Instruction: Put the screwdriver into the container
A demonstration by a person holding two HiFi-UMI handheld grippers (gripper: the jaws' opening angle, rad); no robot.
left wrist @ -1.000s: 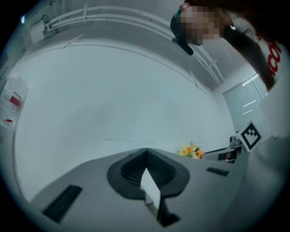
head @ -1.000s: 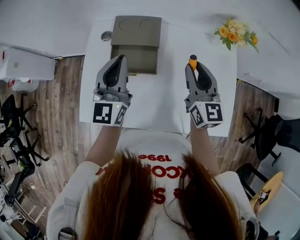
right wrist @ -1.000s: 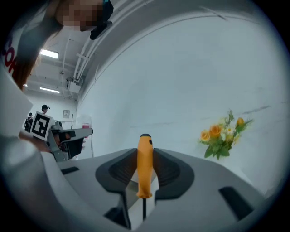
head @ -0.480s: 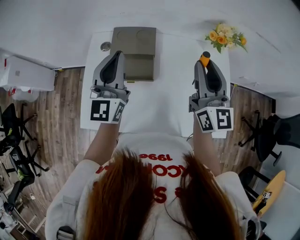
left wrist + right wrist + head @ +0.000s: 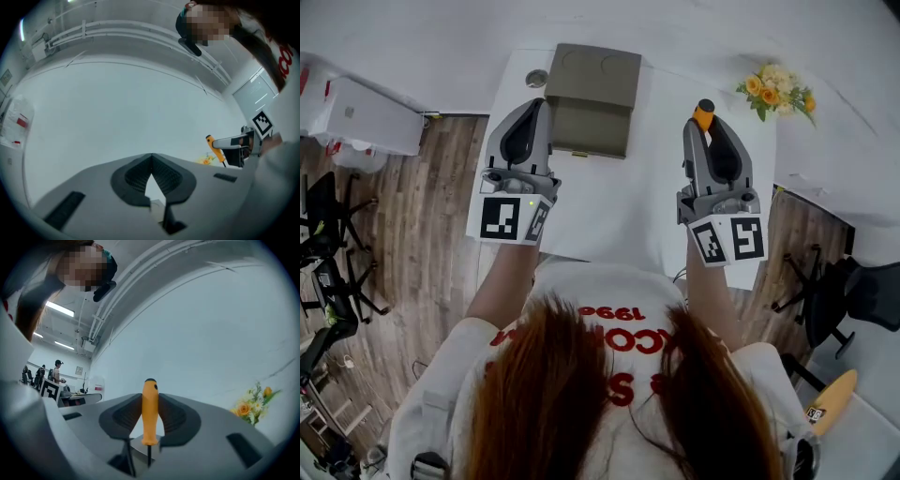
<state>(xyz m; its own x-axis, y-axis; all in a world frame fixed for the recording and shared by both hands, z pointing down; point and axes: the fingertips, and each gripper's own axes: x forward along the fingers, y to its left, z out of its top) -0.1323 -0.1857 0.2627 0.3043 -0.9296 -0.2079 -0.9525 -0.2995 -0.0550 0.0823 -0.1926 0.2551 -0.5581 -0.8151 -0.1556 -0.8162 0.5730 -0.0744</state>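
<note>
The screwdriver (image 5: 150,411) has an orange handle and stands upright between the jaws of my right gripper (image 5: 150,397), which is shut on it, its thin shaft pointing back toward the camera. From the head view the right gripper (image 5: 702,120) hangs over the white table (image 5: 628,206), the handle of the screwdriver (image 5: 704,114) poking out past the tips, right of the olive-grey container (image 5: 591,94). My left gripper (image 5: 541,106) is shut and empty by the container's left front corner. In the left gripper view the left gripper (image 5: 151,157) faces a bare wall, with the screwdriver (image 5: 212,143) off to the right.
A bunch of yellow and orange flowers (image 5: 778,86) sits at the table's far right corner. A small round grey object (image 5: 536,79) lies left of the container. Office chairs (image 5: 333,253) stand on the wood floor at left, another chair (image 5: 839,291) at right.
The head view has swung a little, sliding the table to the right in frame. Both grippers stay raised in much the same place over the table, the right still holding the screwdriver.
</note>
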